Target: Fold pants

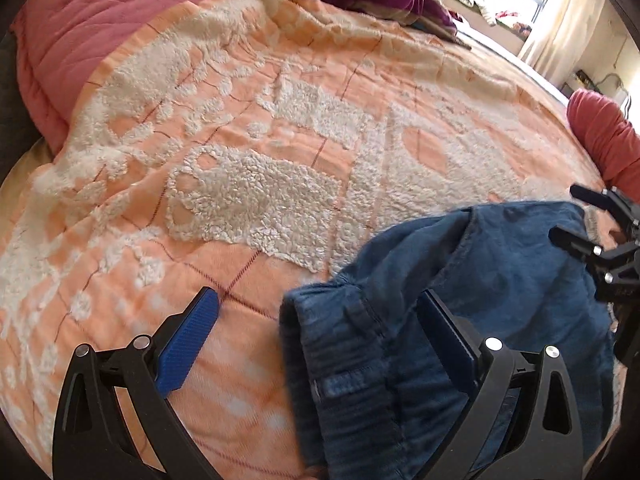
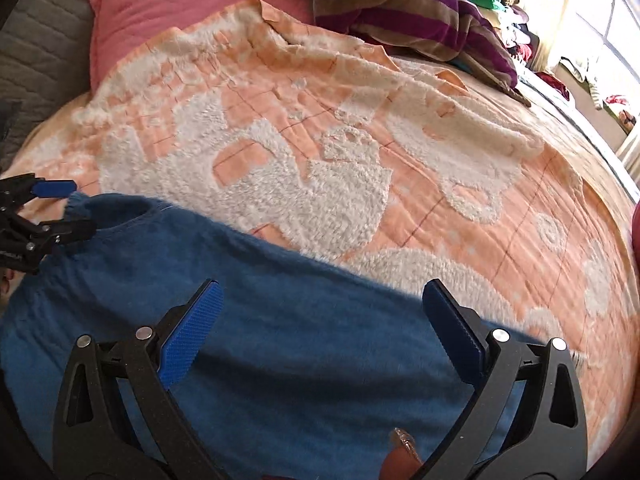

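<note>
Pants (image 2: 256, 344) on bed, both claws spread and empty.
We count one pair of blue pants, lying bunched at the near edge of the orange-and-white blanket (image 1: 260, 200). We find the left gripper (image 1: 320, 336) and right gripper (image 2: 324, 320) each spread wide above the fabric, holding nothing. Two pink pillows (image 1: 80, 28) sit at the far-left corner.

Left gripper (image 1: 318, 342): black frame, ribbed blue pads (image 1: 187, 342), silver screws.
Right gripper (image 2: 320, 332): same black frame, blue pads (image 2: 190, 340), silver screws.
</note>
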A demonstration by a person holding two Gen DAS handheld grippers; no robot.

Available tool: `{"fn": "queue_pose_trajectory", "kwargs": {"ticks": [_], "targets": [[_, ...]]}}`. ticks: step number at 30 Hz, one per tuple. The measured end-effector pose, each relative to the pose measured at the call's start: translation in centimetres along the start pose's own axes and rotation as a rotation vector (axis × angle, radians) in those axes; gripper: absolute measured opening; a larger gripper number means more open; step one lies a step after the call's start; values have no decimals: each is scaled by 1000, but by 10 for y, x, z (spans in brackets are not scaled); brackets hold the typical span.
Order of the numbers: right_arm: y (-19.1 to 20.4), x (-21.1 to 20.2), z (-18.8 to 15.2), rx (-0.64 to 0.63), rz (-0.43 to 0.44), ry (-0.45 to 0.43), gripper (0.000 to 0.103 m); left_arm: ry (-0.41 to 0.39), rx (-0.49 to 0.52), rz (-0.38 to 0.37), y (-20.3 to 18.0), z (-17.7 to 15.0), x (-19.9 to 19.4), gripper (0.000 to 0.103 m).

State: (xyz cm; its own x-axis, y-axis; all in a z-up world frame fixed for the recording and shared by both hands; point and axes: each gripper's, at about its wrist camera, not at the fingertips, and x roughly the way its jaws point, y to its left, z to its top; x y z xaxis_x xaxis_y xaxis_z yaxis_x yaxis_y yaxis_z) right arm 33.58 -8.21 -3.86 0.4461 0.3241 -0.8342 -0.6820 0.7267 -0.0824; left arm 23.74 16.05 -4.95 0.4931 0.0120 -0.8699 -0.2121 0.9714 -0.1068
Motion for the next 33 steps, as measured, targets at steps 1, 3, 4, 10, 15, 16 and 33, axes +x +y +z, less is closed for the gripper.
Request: {"fn": "queue_pose_trajectory", "kwargs": {"ticks": [1, 3, 4, 10, 15, 16, 33], "targets": [[1, 4, 2, -12, 8, 6, 95, 5, 6, 3, 0, 1, 3, 99], [5, 11, 6, -49, 10, 16, 95, -13, 17, -6, -2, 2, 4, 99], [7, 15, 8, -58, 8, 19, 95, -23, 14, -7, 0, 2, 4, 99], [22, 34, 15, -154, -18, 69, 95, -63, 27, -35, 0, -3, -1, 56], [38, 34, 16, -249, -6, 53, 95, -143, 41, -65, -7, -9, -22, 37], [42, 33, 16, -275, -11, 46, 95, -173, 44, -65, -7, -12, -31, 36], [46, -38, -22, -82, 165, -174, 5, -326, 149, 2, -27, -48, -80, 35]]}}
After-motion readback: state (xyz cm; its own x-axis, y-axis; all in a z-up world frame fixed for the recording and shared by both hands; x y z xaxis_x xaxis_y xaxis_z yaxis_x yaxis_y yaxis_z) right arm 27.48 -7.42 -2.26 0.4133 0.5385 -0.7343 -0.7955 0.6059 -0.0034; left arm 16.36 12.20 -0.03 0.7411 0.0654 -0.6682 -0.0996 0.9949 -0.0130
